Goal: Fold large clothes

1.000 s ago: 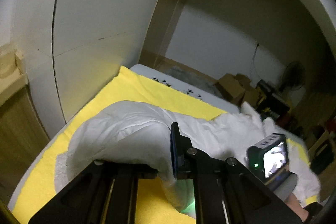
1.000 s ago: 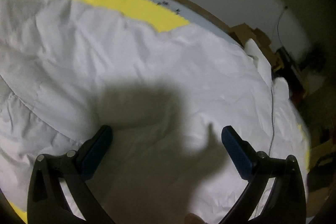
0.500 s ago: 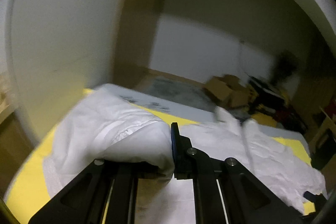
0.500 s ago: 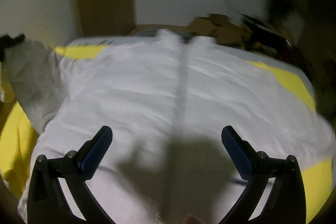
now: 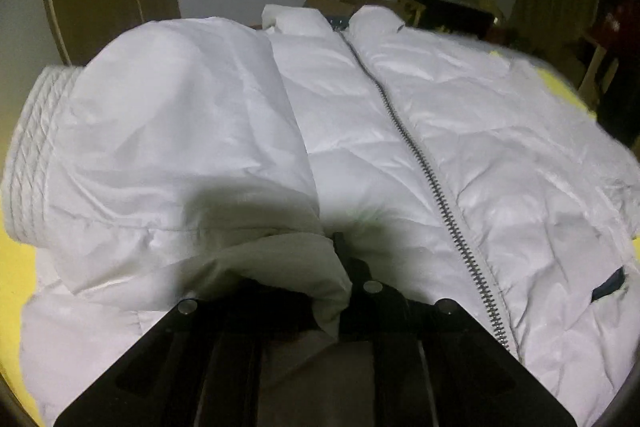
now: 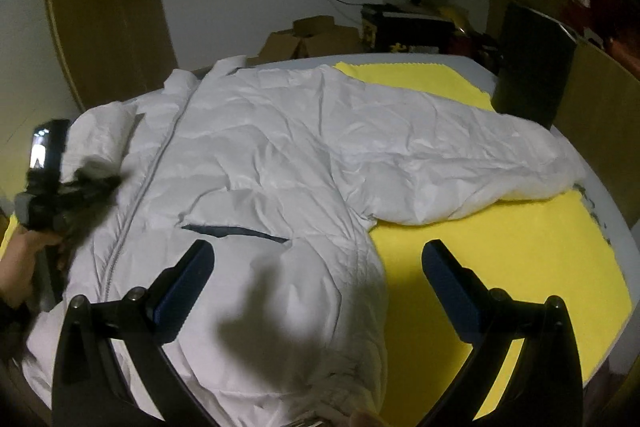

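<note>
A dim room with a white back wall, a brown wooden door at far left and two brown cardboard boxes (image 6: 316, 41) behind holds a pale bench (image 6: 472, 65) covered by one bright yellow cloth (image 6: 516, 259). On the cloth lies one white quilted zip-front jacket (image 6: 260, 163), front side up, its grey metal zipper (image 5: 420, 155) closed down the middle. At the left, the black left gripper (image 5: 332, 267) has its jaws clenched on a bunched fold of the jacket's left sleeve (image 5: 172, 131), which is doubled over the chest, its ribbed cuff at the far left. One dark pocket slit (image 6: 236, 231) shows on the jacket's right front panel. The right sleeve (image 6: 460, 171) stretches flat across the cloth toward the right edge. The black right gripper (image 6: 318, 283) with blue pads hangs above the hem with its jaws spread wide, holding nothing; whether it touches the fabric cannot be told.
</note>
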`<state>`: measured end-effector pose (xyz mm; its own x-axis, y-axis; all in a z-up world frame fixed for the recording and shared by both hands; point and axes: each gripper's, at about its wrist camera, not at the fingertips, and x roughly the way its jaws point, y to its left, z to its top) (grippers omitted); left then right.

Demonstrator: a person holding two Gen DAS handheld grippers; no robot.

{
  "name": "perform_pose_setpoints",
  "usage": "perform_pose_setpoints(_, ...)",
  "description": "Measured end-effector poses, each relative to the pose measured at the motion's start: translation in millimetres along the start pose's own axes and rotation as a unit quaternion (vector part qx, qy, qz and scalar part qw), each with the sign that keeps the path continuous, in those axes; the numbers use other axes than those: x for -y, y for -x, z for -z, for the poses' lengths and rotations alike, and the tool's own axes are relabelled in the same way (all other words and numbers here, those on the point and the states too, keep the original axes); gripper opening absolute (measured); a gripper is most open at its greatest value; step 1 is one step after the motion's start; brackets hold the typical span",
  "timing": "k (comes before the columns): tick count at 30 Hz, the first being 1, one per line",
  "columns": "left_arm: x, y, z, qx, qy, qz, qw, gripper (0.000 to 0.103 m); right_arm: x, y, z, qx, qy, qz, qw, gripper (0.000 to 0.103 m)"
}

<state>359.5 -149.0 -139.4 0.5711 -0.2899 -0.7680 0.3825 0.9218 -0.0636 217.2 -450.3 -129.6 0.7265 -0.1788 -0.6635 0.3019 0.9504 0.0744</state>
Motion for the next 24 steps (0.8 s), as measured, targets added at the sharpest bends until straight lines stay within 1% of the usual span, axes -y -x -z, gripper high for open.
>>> perform_pose_setpoints(2,-14,8,2,0.007,0.019,0.057,0.9982,0.031,-7,3,-6,0.012,0.013,-0.007,1.0,0.103)
perform_pose_setpoints(3,-20,15,4,0.009,0.028,0.086,0.9959,0.058,-8,6,-6,0.019,0.02,-0.009,1.0,0.103)
perform_pose_setpoints(4,-24,26,7,0.016,0.037,0.102,0.994,0.09,-20,9,-13,0.028,0.035,-0.015,0.999,0.103)
perform_pose_setpoints(5,-29,41,12,0.033,0.045,0.11,0.9923,0.101,-27,11,-18,0.035,0.045,-0.019,0.998,0.103)
perform_pose_setpoints(6,-35,66,20,0.061,0.053,0.117,0.9899,0.103,-38,14,-23,0.042,0.057,-0.024,0.997,0.103)
perform_pose_setpoints(9,-53,123,44,0.098,0.072,0.118,0.9855,0.103,-82,24,-42,0.077,0.101,-0.052,0.991,0.103)
perform_pose_setpoints(10,-65,145,56,0.108,0.084,0.106,0.9849,0.103,-98,27,-46,0.092,0.117,-0.058,0.987,0.103)
perform_pose_setpoints(12,-95,189,85,0.127,0.125,0.067,0.9817,0.103,-132,25,-52,0.112,0.147,-0.072,0.98,0.103)
perform_pose_setpoints(13,-109,206,100,0.14,0.147,0.058,0.9776,0.103,-154,20,-56,0.105,0.168,-0.083,0.977,0.103)
perform_pose_setpoints(14,-123,220,113,0.152,0.167,0.056,0.9724,0.103,-182,13,-59,0.088,0.197,-0.102,0.971,0.103)
perform_pose_setpoints(15,-136,234,127,0.163,0.186,0.058,0.9671,0.103,-213,6,-60,0.078,0.228,-0.118,0.963,0.103)
perform_pose_setpoints(16,-150,247,142,0.171,0.206,0.06,0.9616,0.103,-244,-2,-60,0.073,0.254,-0.113,0.958,0.103)
perform_pose_setpoints(17,-166,259,159,0.176,0.229,0.057,0.9557,0.103,-273,-10,-59,0.068,0.277,-0.097,0.953,0.103)
perform_pose_setpoints(18,-181,268,173,0.176,0.249,0.056,0.9506,0.103,-299,-18,-57,0.067,0.301,-0.091,0.947,0.103)
perform_pose_setpoints(20,-193,272,189,0.177,0.278,0.059,0.9424,0.103,-349,-35,-52,0.071,0.346,-0.077,0.933,0.103)
perform_pose_setpoints(21,-201,276,198,0.176,0.292,0.06,0.9382,0.103,-375,-46,-48,0.082,0.367,-0.058,0.925,0.103)
perform_pose_setpoints(23,-215,284,216,0.173,0.318,0.067,0.9298,0.103,-414,-66,-43,0.087,0.396,-0.029,0.914,0.103)
perform_pose_setpoints(24,-217,283,220,0.174,0.325,0.068,0.9273,0.103,-430,-78,-40,0.081,0.412,-0.017,0.907,0.103)
